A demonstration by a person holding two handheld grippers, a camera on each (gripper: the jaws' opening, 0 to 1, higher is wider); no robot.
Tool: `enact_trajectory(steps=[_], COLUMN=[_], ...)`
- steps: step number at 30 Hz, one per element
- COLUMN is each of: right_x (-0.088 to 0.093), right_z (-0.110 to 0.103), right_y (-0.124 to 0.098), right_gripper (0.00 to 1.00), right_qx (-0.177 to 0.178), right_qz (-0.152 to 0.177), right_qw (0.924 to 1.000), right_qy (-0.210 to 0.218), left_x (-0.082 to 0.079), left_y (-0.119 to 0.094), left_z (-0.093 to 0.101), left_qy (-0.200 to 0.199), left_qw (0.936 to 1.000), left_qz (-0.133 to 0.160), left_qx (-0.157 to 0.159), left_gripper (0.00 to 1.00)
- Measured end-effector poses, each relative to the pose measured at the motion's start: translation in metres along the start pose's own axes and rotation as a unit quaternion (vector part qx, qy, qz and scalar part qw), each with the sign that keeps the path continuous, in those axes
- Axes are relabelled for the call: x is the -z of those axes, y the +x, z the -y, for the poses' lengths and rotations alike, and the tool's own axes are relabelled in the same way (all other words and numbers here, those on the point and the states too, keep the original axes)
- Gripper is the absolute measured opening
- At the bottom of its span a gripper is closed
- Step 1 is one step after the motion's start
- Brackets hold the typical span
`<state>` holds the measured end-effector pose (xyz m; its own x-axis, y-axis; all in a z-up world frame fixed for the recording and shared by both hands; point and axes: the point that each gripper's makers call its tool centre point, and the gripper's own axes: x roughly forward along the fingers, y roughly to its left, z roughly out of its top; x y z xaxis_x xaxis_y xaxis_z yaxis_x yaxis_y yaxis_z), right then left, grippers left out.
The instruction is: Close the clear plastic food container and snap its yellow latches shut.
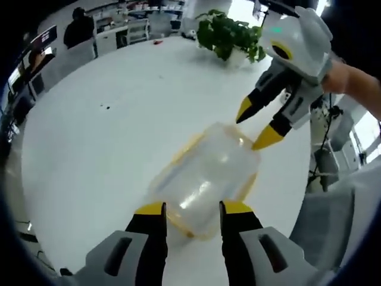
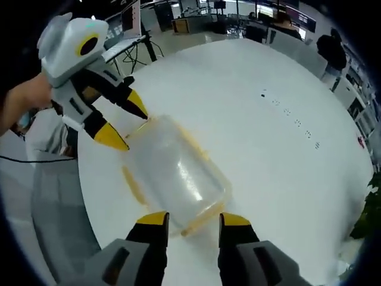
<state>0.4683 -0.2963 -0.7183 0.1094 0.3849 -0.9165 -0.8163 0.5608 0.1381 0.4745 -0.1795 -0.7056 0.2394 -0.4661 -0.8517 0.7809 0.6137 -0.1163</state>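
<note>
**Q:** how far along r u w/ the box? lid on yet?

**A:** Imo the lid's down. From my left gripper view the container (image 1: pixel 205 179) sits on the white surface (image 1: pixel 119 137) w/ its clear lid on top and yellow trim around the rim. Can't tell if it's seated all the way, too blurry. The latches are what's left, I think: in the right gripper view the yellow latch (image 2: pixel 133 186) along one long side of the container looks splayed out flat on the surface, not snapped up. The one at the near end I can't call either way.

**Q:** where r the claws?

**A:** One at each short end of the container. Left claw (image 1: pixel 193 208) has its jaws apart, straddling the near end of the container, tips just beside the rim, not clamped afaict. Right claw (image 2: pixel 191 219) is same deal at the opposite end, jaws apart, holding nothing. I can also see it from the left side, yellow tips right at the far edge of the lid, touching or nearly.

**Q:** room?

**A:** The surface is big, round-ish and white, w/ a few dark specks out past the container. A potted plant (image 1: pixel 229 36) stands at its far edge, way beyond the container. Past that it's office stuff: desks, monitors, and a person (image 1: pixel 78 27) in dark clothes further back.
</note>
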Motion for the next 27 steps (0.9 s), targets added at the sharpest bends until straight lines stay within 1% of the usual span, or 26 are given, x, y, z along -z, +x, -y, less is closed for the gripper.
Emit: enact_trajectory(steps=[1,2,4,7,11,12,13,14,15,16,20,22,23,24,25,27], right_x=[0.001,0.002,0.002,0.0,-0.002,-0.003,-0.004,-0.004,-0.004,-0.004,-0.004,-0.005,-0.006,-0.007,-0.01,-0.013], right_z=[0.0,0.002,0.001,0.0,-0.002,-0.003,-0.004,-0.004,-0.004,-0.005,-0.008,-0.01,-0.011,-0.012,-0.016,-0.017], right_y=[0.0,0.001,0.001,0.0,0.0,0.0,0.0,0.0,0.0,0.0,0.001,0.001,0.001,0.001,0.001,0.001], right_gripper=[0.31,0.31,0.32,0.33,0.34,0.36,0.36,0.36,0.35,0.35,0.36,0.35,0.35,0.36,0.36,0.36], right_qx=[0.002,0.006,0.007,0.006,0.005,0.004,0.002,0.002,0.002,0.0,-0.005,-0.01,-0.012,-0.015,-0.025,-0.027], right_qz=[-0.004,-0.01,-0.016,-0.018,-0.02,-0.019,-0.019,-0.02,-0.022,-0.025,-0.03,-0.029,-0.029,-0.028,-0.023,-0.02], right_qw=[1.0,0.9998,0.9994,0.9991,0.9983,0.9983,0.998,0.9978,0.9976,0.9967,0.9956,0.9948,0.9936,0.9935,0.9934,0.9924], right_qy=[-0.006,-0.019,-0.03,-0.039,-0.054,-0.055,-0.059,-0.064,-0.065,-0.077,-0.089,-0.097,-0.108,-0.109,-0.109,-0.118], left_x=[0.0,0.001,0.002,0.001,-0.003,-0.003,-0.004,-0.005,-0.004,-0.005,-0.012,-0.015,-0.015,-0.016,-0.016,-0.015], left_y=[0.0,0.0,0.001,0.001,0.0,0.0,0.0,0.001,0.001,0.0,-0.001,-0.001,-0.001,-0.001,0.0,0.003], left_z=[-0.001,-0.002,0.0,0.001,0.003,0.003,0.004,0.003,0.002,0.001,0.001,-0.001,0.001,0.002,0.003,0.005], left_qy=[0.013,0.035,0.054,0.063,0.07,0.078,0.096,0.106,0.125,0.133,0.141,0.16,0.164,0.171,0.175,0.187], left_qw=[0.9999,0.9992,0.9982,0.9975,0.9972,0.9966,0.9949,0.9938,0.9914,0.9903,0.9893,0.9866,0.9858,0.9847,0.984,0.9816], left_qz=[-0.004,-0.013,-0.024,-0.029,-0.027,-0.028,-0.03,-0.031,-0.038,-0.042,-0.036,-0.034,-0.035,-0.034,-0.035,-0.039], left_qx=[-0.006,-0.011,-0.011,-0.01,-0.003,-0.001,0.0,-0.002,-0.004,-0.006,-0.005,-0.009,-0.005,-0.004,-0.003,0.0], left_gripper=[0.35,0.36,0.36,0.35,0.37,0.37,0.37,0.37,0.37,0.37,0.38,0.36,0.36,0.36,0.36,0.36])
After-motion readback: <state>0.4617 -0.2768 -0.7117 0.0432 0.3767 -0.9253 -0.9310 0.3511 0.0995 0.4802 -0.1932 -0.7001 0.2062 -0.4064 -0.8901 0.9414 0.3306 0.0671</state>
